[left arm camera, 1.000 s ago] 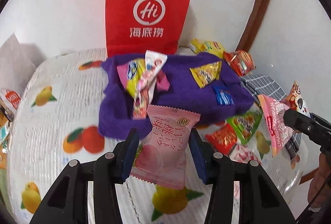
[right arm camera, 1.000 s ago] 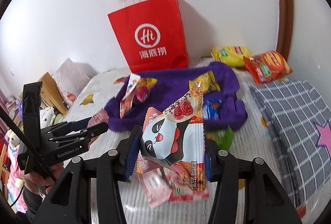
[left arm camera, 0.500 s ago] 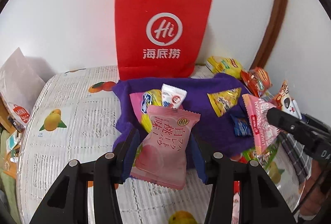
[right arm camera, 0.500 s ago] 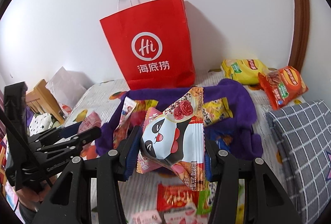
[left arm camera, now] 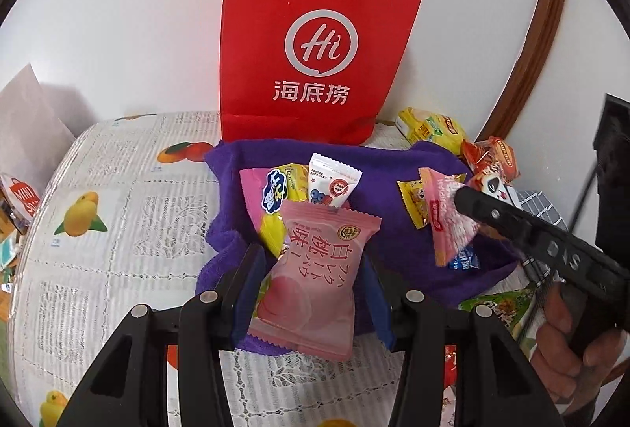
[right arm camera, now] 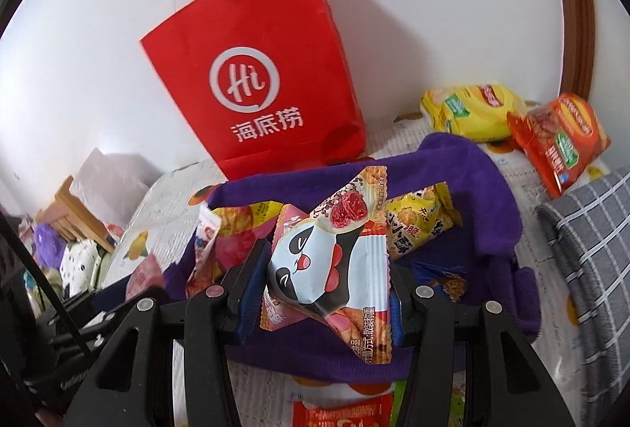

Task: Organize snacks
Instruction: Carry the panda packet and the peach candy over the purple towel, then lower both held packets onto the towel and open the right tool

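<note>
— Over the purple cloth (left arm camera: 378,202), what's held?
— Left tool (left arm camera: 311,289) is clamped on a pink peach snack packet (left arm camera: 315,281); right tool (right arm camera: 323,293) is clamped on a panda snack packet (right arm camera: 327,265), before the red paper bag (right arm camera: 256,92).

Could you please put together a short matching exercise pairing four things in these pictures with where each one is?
Things:
1. pink peach snack packet
2. panda snack packet
3. red paper bag
4. blue snack packet

Places:
A. standing upright against the wall
B. lying on the purple cloth
C. between the left gripper's jaws
D. between the right gripper's jaws

Pairs: 1-C, 2-D, 3-A, 4-B
</note>
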### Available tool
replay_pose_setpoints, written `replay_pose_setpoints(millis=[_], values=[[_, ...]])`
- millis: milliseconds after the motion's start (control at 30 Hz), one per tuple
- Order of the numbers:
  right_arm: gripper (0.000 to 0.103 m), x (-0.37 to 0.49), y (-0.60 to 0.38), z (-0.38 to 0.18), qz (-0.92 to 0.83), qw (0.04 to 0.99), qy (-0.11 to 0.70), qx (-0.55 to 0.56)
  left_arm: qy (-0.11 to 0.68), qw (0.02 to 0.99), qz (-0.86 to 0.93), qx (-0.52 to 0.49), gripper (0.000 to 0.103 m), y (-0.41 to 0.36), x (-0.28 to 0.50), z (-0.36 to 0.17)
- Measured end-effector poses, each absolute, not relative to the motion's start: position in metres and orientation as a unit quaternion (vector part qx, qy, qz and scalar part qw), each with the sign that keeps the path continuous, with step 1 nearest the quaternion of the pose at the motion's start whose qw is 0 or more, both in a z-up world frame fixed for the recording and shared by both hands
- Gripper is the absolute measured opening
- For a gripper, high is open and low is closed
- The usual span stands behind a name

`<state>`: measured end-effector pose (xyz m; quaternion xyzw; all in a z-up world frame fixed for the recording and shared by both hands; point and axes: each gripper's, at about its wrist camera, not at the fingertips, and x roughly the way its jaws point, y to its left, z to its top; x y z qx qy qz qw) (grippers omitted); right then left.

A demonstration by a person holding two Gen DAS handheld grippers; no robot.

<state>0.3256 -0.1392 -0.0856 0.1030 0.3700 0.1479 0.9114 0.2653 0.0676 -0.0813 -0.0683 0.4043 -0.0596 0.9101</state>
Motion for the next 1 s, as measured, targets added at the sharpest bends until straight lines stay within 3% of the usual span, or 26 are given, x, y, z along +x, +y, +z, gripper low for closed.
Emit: replay_pose_setpoints(millis=[1000], values=[[0.051, 0.332, -0.122, -0.125, 0.12, 0.901, 0.414, 0.037, 0.412, 0.906, -0.056, -0.076, 0.047, 0.066, 0.267, -0.091]])
